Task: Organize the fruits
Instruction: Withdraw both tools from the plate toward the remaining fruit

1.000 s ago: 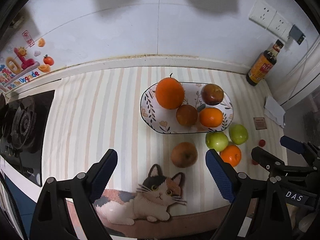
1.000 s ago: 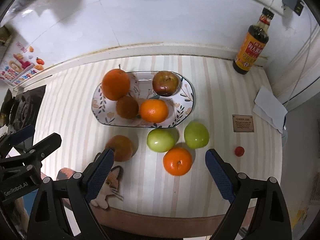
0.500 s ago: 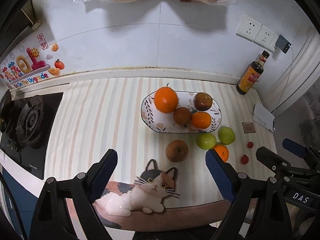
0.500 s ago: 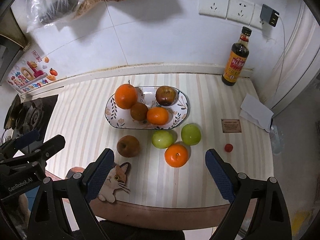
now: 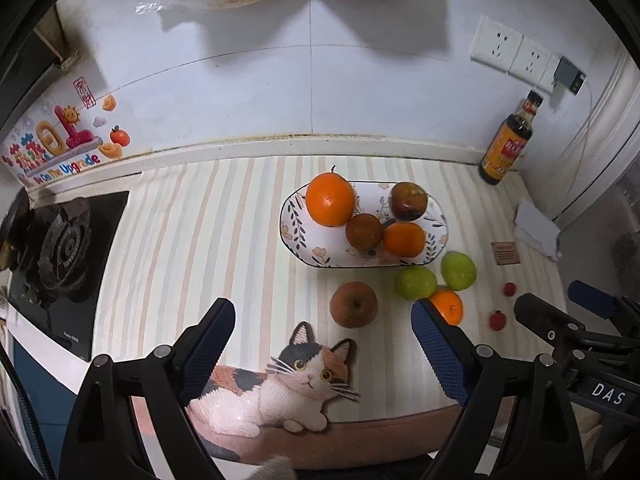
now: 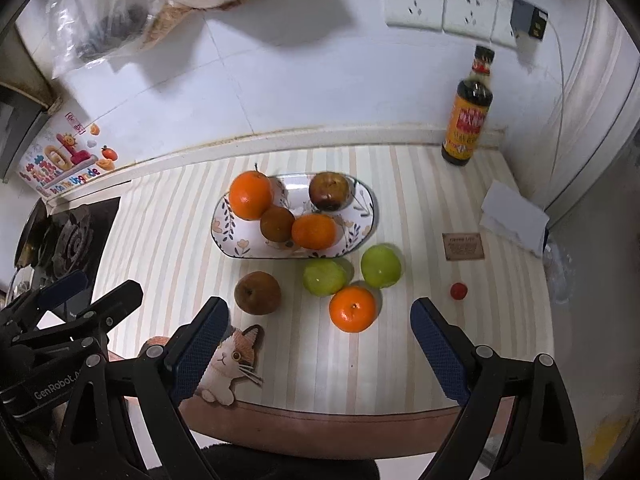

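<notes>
Currently four fruits sit on the plate (image 6: 362, 222); brown apple (image 6: 257, 293), two green apples (image 6: 324, 277) and a mandarin (image 6: 352, 308) lie on the table (image 6: 168, 248) just in front. Left tongs (image 5: 323, 346) and right tongs (image 6: 319, 344) hang released, empty. Suggest dropping straight over the mandarin, clear of the neighbours.

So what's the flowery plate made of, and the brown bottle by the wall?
The flowery plate looks like glazed ceramic: glossy white with printed leaves and a dark rim. The brown bottle is probably glass, maybe plastic: shiny, dark and see-through above its yellow paper label.
</notes>
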`<move>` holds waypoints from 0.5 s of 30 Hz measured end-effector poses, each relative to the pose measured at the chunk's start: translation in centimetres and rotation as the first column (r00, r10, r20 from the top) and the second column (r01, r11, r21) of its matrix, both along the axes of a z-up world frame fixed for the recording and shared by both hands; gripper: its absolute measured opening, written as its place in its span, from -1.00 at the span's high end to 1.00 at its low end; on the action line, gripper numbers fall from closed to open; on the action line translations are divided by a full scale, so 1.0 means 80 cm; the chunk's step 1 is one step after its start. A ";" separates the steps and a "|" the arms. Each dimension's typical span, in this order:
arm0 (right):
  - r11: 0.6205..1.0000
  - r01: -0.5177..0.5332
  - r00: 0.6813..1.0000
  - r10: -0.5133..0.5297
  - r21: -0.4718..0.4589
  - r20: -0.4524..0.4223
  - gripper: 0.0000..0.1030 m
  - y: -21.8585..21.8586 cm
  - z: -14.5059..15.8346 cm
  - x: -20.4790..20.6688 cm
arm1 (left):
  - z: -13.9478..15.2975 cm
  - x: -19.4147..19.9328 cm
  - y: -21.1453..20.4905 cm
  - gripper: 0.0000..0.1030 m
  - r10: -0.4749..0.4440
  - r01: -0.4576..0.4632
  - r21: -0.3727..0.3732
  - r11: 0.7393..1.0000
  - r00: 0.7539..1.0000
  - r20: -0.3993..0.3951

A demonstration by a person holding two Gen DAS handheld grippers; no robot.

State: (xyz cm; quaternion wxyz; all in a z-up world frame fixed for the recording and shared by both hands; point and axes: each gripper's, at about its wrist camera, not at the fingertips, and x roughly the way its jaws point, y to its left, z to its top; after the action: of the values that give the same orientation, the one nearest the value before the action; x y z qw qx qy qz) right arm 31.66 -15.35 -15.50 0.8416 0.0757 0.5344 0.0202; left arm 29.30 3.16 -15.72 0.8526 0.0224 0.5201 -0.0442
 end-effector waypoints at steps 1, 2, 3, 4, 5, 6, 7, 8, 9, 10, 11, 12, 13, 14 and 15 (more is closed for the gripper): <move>1.000 0.009 1.000 -0.009 0.001 -0.014 -0.84 -0.005 -0.009 0.004 | -0.005 0.003 -0.003 -0.77 0.001 -0.001 0.016 1.000 1.000 0.002; 1.000 0.016 1.000 -0.015 0.001 -0.022 -0.84 -0.008 -0.015 0.005 | -0.012 0.008 -0.007 -0.82 0.001 -0.001 0.034 0.999 1.000 0.001; 1.000 0.023 0.999 -0.023 0.003 -0.033 -0.84 -0.012 -0.024 0.008 | -0.019 0.012 -0.011 -0.91 0.000 0.000 0.047 0.999 1.000 -0.003; 1.000 0.029 0.998 -0.029 0.002 -0.048 -0.84 -0.017 -0.034 0.012 | -0.024 0.015 -0.013 -0.92 -0.001 0.001 0.052 0.999 1.000 -0.006; 0.999 0.037 0.997 -0.037 -0.002 -0.061 -0.84 -0.022 -0.043 0.016 | -0.032 0.020 -0.016 -0.92 -0.001 0.002 0.062 0.998 1.000 -0.014; 0.999 0.048 0.996 -0.048 -0.001 -0.080 -0.84 -0.028 -0.056 0.020 | -0.041 0.025 -0.020 -0.92 -0.002 0.003 0.074 0.997 1.000 -0.024; 0.999 0.052 0.994 -0.052 0.001 -0.094 -0.84 -0.031 -0.065 0.024 | -0.047 0.029 -0.022 -0.92 -0.002 0.004 0.081 0.997 0.999 -0.033; 0.998 0.061 0.992 -0.060 0.001 -0.113 -0.84 -0.036 -0.078 0.028 | -0.056 0.035 -0.024 -0.92 -0.001 0.005 0.089 0.996 0.999 -0.047; 0.998 0.067 0.990 -0.066 0.002 -0.123 -0.84 -0.039 -0.085 0.031 | -0.064 0.040 -0.026 -0.92 0.002 0.004 0.097 0.995 0.998 -0.059; 0.997 0.073 0.988 -0.071 0.009 -0.140 -0.84 -0.043 -0.097 0.036 | -0.076 0.046 -0.028 -0.92 0.002 0.006 0.102 0.995 0.997 -0.078; 0.997 0.078 0.985 -0.073 0.019 -0.158 -0.84 -0.046 -0.110 0.041 | -0.084 0.050 -0.029 -0.92 0.000 0.010 0.102 0.995 0.995 -0.096; 0.996 0.080 0.983 -0.075 0.027 -0.170 -0.84 -0.047 -0.120 0.045 | -0.095 0.056 -0.030 -0.92 -0.005 0.017 0.095 0.995 0.992 -0.124; 0.995 0.086 0.978 -0.077 0.040 -0.193 -0.84 -0.049 -0.135 0.050 | -0.108 0.063 -0.030 -0.92 -0.008 0.021 0.086 0.996 0.987 -0.159; 0.995 0.087 0.976 -0.076 0.047 -0.206 -0.84 -0.050 -0.144 0.053 | -0.117 0.068 -0.030 -0.92 -0.010 0.025 0.079 0.997 0.983 -0.183; 0.994 0.089 0.971 -0.074 0.057 -0.228 -0.84 -0.049 -0.160 0.058 | -0.127 0.072 -0.030 -0.92 -0.012 0.028 0.072 0.997 0.978 -0.210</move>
State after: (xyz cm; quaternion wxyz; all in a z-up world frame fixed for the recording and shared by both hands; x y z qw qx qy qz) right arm 36.32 -19.31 -28.27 0.7725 0.1275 0.6221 -0.0054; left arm 35.06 0.77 -25.90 0.7912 0.0545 0.6081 -0.0356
